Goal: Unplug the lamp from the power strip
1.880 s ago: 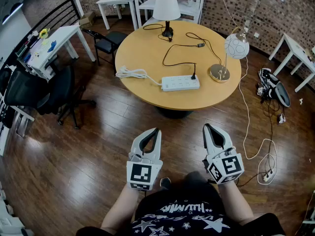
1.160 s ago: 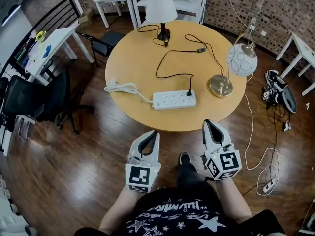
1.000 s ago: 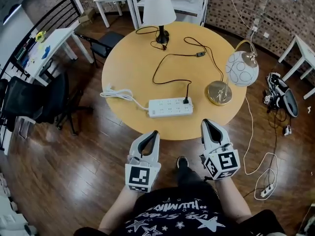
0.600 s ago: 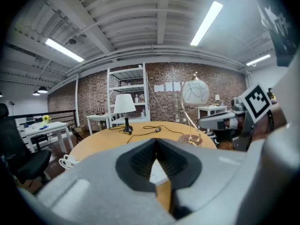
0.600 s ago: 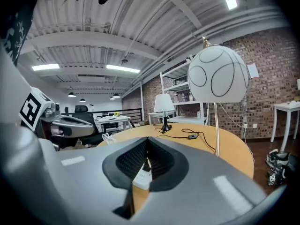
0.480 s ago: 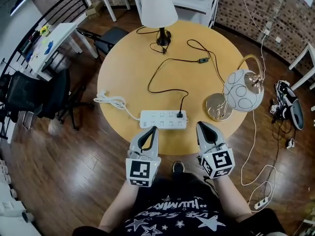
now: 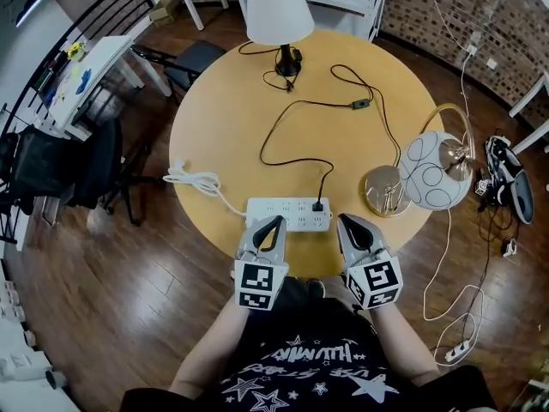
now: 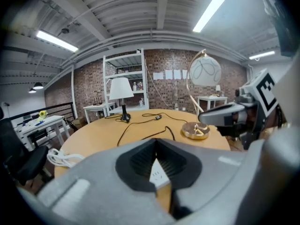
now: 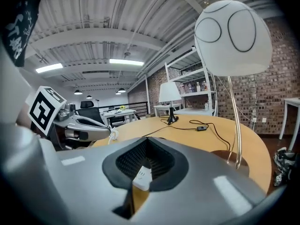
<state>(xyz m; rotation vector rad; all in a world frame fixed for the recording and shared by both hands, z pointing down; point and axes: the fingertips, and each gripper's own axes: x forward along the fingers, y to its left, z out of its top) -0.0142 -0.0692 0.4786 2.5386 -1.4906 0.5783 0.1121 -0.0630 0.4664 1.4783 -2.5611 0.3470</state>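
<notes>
Grey and clenched, both grippers wait at the near edge of the round wooden bench (image 7: pixel 214 101), and neither one holds anything. The left gripper (image 7: pixel 273 225) points at the left part of the white power strip (image 7: pixel 287 215), which lies just past its tip. The right gripper (image 7: pixel 345 223) is just beside the strip's right end. The black plug (image 7: pixel 318 204) stands in a socket on that end.

I think the pull has not begun yet; this is the reach. To do it well, the right gripper should open first, go around the plug's hard body and not the thin cord, and then squeeze. The left gripper could press down on the strip so it does not lift. Then pull the plug straight out, with no twisting.

The black cord (image 7: pixel 283 136) loops away over the bench to the lamp (image 7: pixel 277 11) with the white shade at the far side. The gold lamp (image 7: pixel 429 174) stands near on the right, so don't bump it.
</notes>
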